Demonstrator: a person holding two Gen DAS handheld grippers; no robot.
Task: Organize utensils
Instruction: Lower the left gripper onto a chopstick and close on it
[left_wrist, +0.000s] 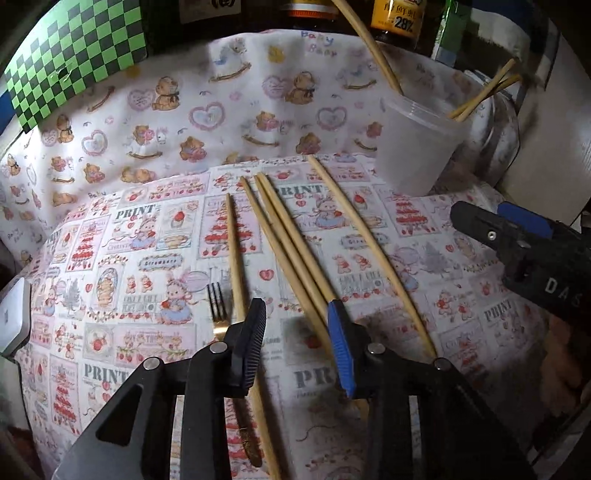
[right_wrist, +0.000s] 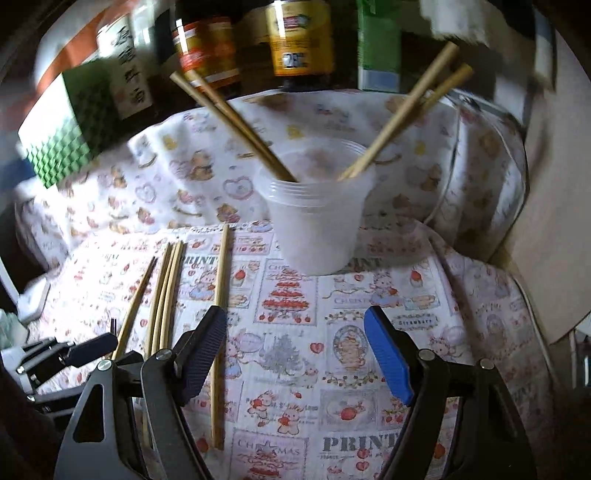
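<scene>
Several wooden chopsticks (left_wrist: 291, 240) lie side by side on the printed cloth (left_wrist: 147, 258), with a gold fork (left_wrist: 219, 314) at their left. My left gripper (left_wrist: 297, 314) is open, low over the chopsticks, holding nothing. A translucent plastic cup (right_wrist: 317, 221) stands behind them and holds several chopsticks (right_wrist: 236, 122) leaning out both ways. My right gripper (right_wrist: 295, 321) is open and empty, in front of the cup, with one chopstick (right_wrist: 220, 314) by its left finger. The right gripper also shows in the left wrist view (left_wrist: 524, 251).
Sauce bottles (right_wrist: 299, 40) and cartons stand along the back. A green checkered box (left_wrist: 74, 59) is at the back left. A glass jar (left_wrist: 498, 129) sits right of the cup. A white device (left_wrist: 14, 317) lies at the left edge.
</scene>
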